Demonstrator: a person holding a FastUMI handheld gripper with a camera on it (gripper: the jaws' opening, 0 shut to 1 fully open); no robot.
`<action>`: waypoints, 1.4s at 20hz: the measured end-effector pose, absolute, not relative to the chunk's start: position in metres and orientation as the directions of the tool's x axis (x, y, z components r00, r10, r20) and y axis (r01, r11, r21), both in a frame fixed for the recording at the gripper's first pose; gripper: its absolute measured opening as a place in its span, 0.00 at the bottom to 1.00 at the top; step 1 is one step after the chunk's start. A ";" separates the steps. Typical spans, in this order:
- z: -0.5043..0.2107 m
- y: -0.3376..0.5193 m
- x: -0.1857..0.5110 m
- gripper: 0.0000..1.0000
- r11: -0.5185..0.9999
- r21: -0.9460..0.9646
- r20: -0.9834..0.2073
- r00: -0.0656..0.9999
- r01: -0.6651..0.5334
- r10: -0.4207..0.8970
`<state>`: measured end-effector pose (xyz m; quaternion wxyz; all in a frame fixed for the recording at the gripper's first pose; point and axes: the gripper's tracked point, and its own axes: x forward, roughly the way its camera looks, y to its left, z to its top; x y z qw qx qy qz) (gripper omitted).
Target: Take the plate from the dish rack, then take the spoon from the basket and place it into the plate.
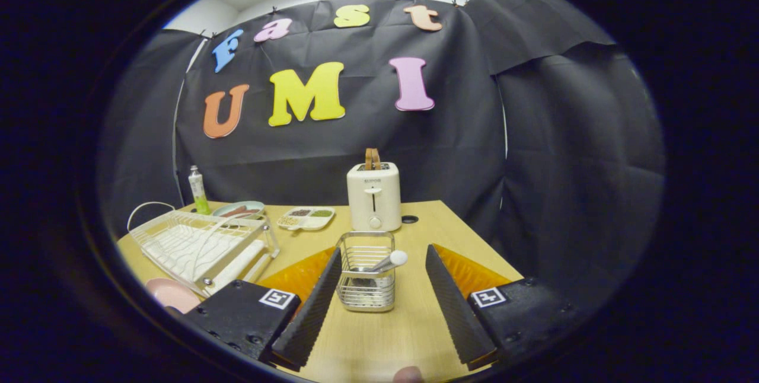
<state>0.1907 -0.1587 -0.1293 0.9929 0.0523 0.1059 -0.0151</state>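
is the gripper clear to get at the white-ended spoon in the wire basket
Probably yes: the gripper is open, and the metal wire basket sits between its fingers with the white-ended spoon leaning out over the rim, nothing blocking it.

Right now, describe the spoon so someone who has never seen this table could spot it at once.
On the wooden table, in front of the white toaster, stands a small wire basket, between the fingers of the open gripper. The spoon leans inside it, its pale rounded end poking over the rim. Nothing else is in that basket.
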 end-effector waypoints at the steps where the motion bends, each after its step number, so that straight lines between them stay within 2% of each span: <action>1: -0.134 -0.159 0.199 0.88 0.992 0.119 -0.218 0.976 0.033 -0.006; 2: -0.139 -0.160 0.207 0.83 0.990 0.139 -0.228 0.974 0.034 -0.001; 3: -0.141 -0.156 0.211 0.73 0.986 0.166 -0.227 0.974 0.017 0.021; 6: -0.138 -0.156 0.218 0.57 0.983 0.183 -0.213 0.977 0.015 0.025; 8: -0.139 -0.161 0.218 0.34 0.983 0.179 -0.213 0.977 0.027 0.012; 9: -0.138 -0.161 0.217 0.28 0.981 0.191 -0.214 0.977 0.027 0.015; 17: -0.108 -0.158 0.213 0.08 0.986 0.166 -0.205 0.977 -0.025 0.059; 23: -0.032 -0.159 0.174 0.08 0.998 0.050 -0.122 0.992 -0.034 0.040; 25: -0.008 -0.138 0.147 0.08 0.996 0.000 -0.087 0.992 -0.089 0.089; 28: 0.013 -0.085 0.105 0.08 0.970 -0.033 -0.083 0.968 -0.242 0.238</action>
